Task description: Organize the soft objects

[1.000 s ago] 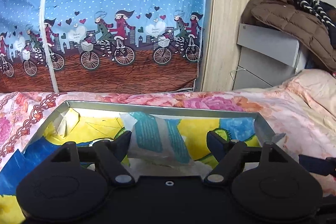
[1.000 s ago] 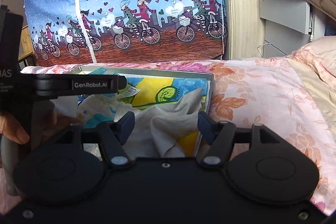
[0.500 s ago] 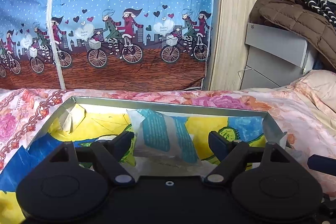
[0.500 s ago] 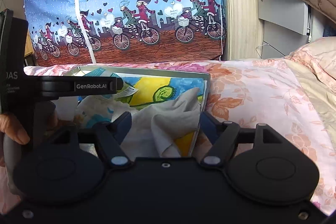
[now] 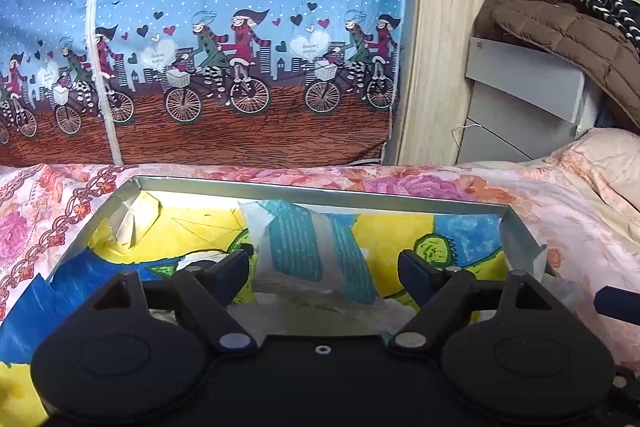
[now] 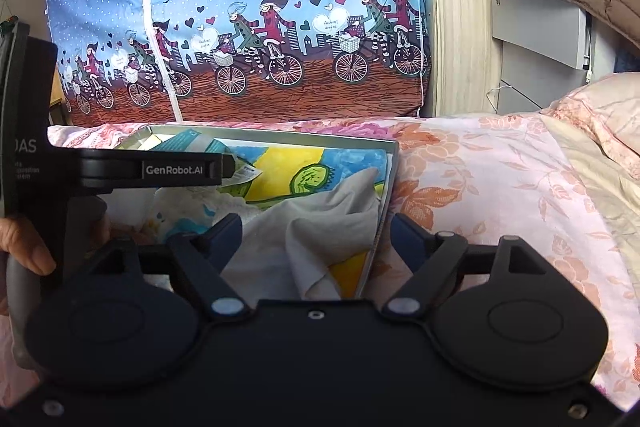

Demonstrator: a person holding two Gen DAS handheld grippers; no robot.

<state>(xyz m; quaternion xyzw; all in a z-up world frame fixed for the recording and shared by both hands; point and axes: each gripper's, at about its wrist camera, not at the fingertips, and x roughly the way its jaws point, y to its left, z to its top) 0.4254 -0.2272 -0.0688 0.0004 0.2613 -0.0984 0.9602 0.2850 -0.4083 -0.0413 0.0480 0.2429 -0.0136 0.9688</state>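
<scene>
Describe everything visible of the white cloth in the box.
The white cloth is a soft, plain off-white fabric, crumpled into loose folds with one corner peaked upward. It lies inside the shallow box, against its right wall, over the painted yellow, blue and green lining. Its near part sits between the open right tongs, which do not grip it. A printed white-and-blue packet lies beside it on the left.

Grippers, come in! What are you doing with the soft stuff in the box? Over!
Left gripper open, empty. Right gripper open over white cloth. Cloth and teal-striped packet in box. Nothing blocking.
</scene>
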